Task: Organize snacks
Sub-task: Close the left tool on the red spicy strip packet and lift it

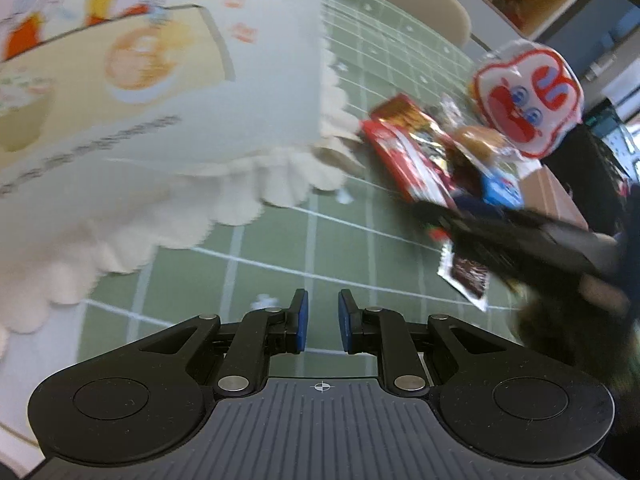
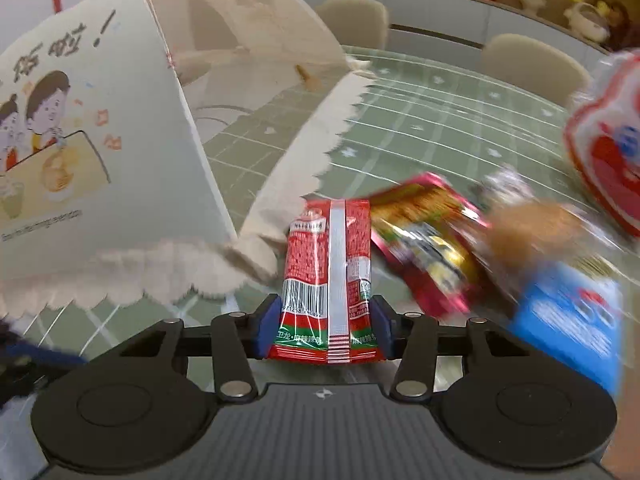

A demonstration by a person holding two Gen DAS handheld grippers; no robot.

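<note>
A red snack packet [image 2: 328, 272] with a silver seam and a barcode stands between the blue pads of my right gripper [image 2: 326, 320], which is shut on its lower sides. Just left of it lies a large white paper bag [image 2: 120, 140] on its side, printed with cartoon figures, its scalloped mouth facing the packet. The same paper bag [image 1: 140, 100] fills the upper left of the left wrist view. My left gripper [image 1: 322, 320] hovers over the green cloth with only a narrow gap between its pads and nothing in it. The right gripper's dark body [image 1: 520, 240] is blurred at the right.
A pile of snacks lies right of the bag: a red-and-gold packet [image 2: 424, 236], a wrapped bun [image 2: 532, 232], a blue box [image 2: 572, 316] and a round white-and-red bag [image 2: 604, 160]. The green checked tablecloth [image 2: 420, 128] covers the table; beige chairs [image 2: 532, 64] stand behind.
</note>
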